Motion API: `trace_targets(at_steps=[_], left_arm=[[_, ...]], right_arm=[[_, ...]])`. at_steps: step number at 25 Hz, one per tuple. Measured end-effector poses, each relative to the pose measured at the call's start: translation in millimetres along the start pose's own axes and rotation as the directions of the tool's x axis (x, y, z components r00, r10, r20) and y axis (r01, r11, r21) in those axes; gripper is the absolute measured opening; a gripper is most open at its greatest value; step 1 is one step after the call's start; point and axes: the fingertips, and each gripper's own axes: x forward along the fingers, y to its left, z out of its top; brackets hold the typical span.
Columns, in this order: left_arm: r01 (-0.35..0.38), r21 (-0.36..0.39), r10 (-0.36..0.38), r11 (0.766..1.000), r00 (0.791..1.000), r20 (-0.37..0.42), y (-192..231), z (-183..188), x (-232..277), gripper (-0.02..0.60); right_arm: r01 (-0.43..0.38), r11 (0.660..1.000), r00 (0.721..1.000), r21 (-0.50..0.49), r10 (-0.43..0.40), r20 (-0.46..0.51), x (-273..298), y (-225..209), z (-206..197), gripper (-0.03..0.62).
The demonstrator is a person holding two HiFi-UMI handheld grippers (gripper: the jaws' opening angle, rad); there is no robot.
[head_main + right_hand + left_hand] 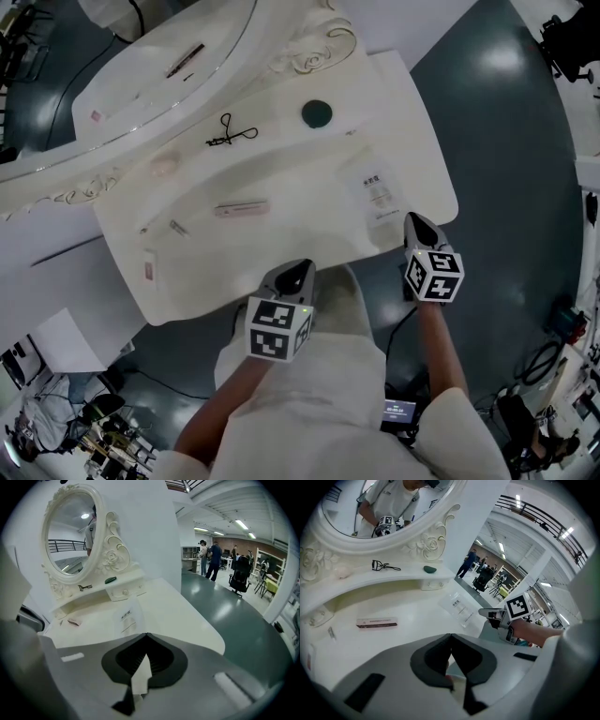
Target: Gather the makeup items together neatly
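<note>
A white vanity table (309, 220) carries the makeup items. A black eyelash curler (230, 131), a dark green round item (317, 113) and a pale pink puff (164, 167) lie on the raised shelf. On the lower surface lie a long pink box (241, 208), a small slim item (178, 227), a small pink piece (150, 272) and a clear labelled packet (378, 195). My left gripper (302, 268) hovers over the table's front edge, shut and holding nothing (450, 635). My right gripper (416, 221) is at the front right corner beside the packet, shut and holding nothing (146, 635).
An oval mirror (159, 56) in an ornate white frame stands behind the shelf. Dark green floor (506, 141) surrounds the table on the right. Several people and chairs (215, 555) are far off in the hall. Cables and gear (553, 347) lie on the floor lower right.
</note>
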Motion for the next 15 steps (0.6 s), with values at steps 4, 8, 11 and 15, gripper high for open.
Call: trace_targets(at_steps=[4,8,11,15], left_arm=[[-0.004,0.003,0.004,1.000,1.000,-0.002,1,1,2,0.009],[-0.005,0.006,0.005,1.000,1.000,-0.007,1,1,3,0.009],[-0.003,0.009,0.003,1.000,1.000,-0.009,0,1,5,0.009],[0.000,0.013,0.000,1.000,1.000,-0.014,-1,0,6,0.009]], right_arm=[[0.016,0.999,1.000,0.052,-0.015,-0.014,6,-7,-8,0.002],[0.034,0.997,0.999,0.073,-0.032,-0.024,9,-11,-13,0.002],[0.047,0.996,0.999,0.076,-0.045,-0.027,10,-14,-16,0.002],[0.058,0.996,0.998,0.073,-0.056,-0.040,13,-15,-20,0.002]])
